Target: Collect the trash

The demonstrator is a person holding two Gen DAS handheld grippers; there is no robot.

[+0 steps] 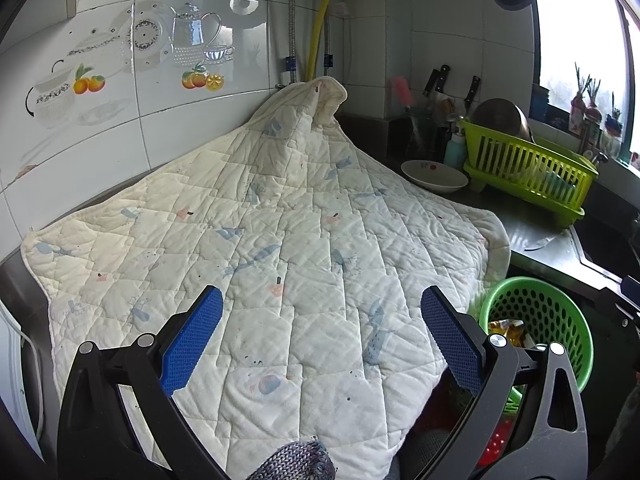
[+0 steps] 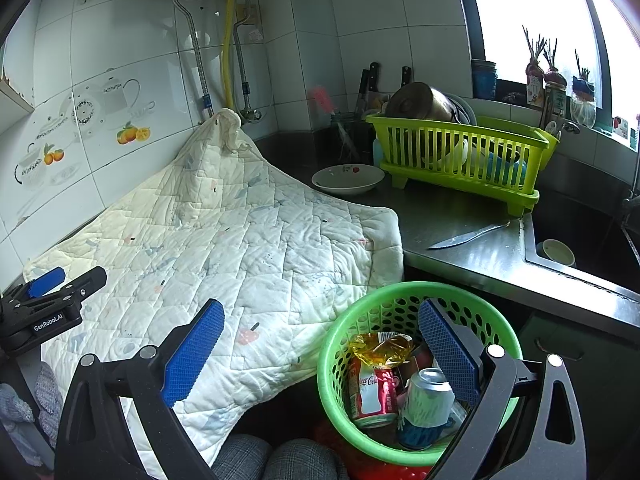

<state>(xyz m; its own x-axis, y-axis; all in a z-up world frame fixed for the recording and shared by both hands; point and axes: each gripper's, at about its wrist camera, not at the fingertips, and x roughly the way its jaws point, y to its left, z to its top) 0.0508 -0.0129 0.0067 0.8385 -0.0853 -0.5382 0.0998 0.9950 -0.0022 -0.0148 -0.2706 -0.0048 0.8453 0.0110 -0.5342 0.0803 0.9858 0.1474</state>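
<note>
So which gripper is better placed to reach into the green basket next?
Right. The right gripper hangs open beside the green basket of cans, one finger over its rim; the left gripper is open over the quilt.

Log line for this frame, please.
left gripper: open, empty | right gripper: open, empty | round green perforated plastic basket: holds cans, wrapper | quilted white cloth: bare

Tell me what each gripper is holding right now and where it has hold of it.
Nothing is held. The left gripper is open above the quilted cloth; the right gripper is open over the green basket of cans, its pads touching nothing.
</note>
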